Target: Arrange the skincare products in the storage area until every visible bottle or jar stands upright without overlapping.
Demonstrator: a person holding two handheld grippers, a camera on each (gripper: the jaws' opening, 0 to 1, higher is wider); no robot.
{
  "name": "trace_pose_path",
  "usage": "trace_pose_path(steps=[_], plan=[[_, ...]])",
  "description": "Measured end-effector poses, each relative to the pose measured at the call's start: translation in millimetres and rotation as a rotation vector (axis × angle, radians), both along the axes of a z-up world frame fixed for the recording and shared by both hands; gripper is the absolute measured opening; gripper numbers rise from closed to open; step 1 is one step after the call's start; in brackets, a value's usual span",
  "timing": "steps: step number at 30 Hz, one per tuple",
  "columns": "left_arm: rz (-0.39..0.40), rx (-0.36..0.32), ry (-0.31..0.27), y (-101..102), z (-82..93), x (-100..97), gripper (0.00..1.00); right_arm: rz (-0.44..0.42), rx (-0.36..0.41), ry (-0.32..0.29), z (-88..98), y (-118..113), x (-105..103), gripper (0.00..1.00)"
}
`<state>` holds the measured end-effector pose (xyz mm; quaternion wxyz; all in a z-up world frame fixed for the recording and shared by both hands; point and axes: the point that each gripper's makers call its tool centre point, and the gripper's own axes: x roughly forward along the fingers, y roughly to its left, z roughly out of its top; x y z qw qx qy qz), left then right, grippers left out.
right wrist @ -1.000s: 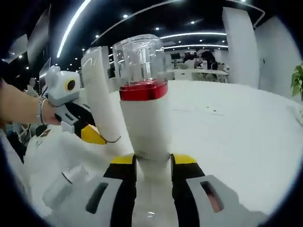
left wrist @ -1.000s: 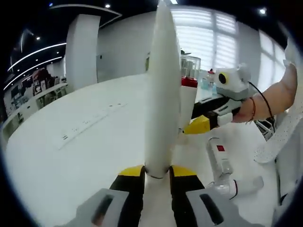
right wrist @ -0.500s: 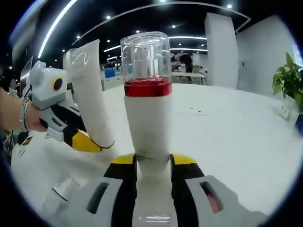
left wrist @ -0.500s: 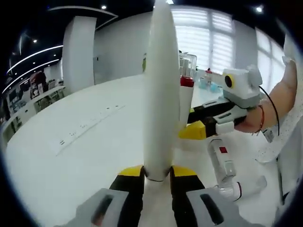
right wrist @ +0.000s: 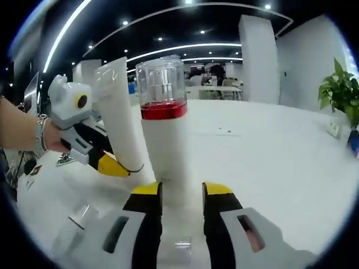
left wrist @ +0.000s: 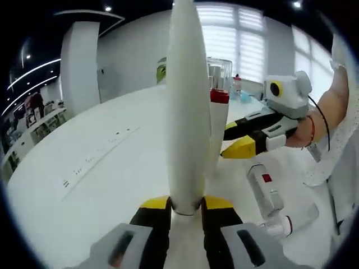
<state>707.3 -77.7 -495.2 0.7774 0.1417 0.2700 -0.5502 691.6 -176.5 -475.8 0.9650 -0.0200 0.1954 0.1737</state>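
The left gripper (left wrist: 185, 208) clamps the white tube (left wrist: 188, 106) upright on the table (left wrist: 101, 168) beside the red-collared pump bottle (right wrist: 162, 140) (freed by the right gripper's (right wrist: 182, 193) parted jaws), so releasing off-balance could topple both.

White table (left wrist: 84, 185), pump bottle (right wrist: 166, 140) standing at centre, two bottles (left wrist: 266, 188) lying flat at 4 o'clock

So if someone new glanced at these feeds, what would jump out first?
The tall white tube clamped upright in the left gripper, dead centre of the left gripper view. Beside it stands the white bottle with red band and clear cap, just beyond the right gripper, whose jaws stand open. Two bottles lie flat on the table.
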Motion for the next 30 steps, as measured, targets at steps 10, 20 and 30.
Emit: trace_pose_path(steps=[10,20,30], plan=[[-0.019,-0.007,-0.001,-14,0.2,-3.2,0.21,-0.036,-0.005,0.024,-6.4,-16,-7,0.24],[0.011,-0.036,0.041,-22,1.6,-4.4,0.21,-0.043,-0.023,0.02,-2.8,-21,-11,0.23],[0.225,-0.134,0.053,29,24.6,-2.7,0.33,-0.1,0.052,-0.007,11.5,-49,-17,0.23]])
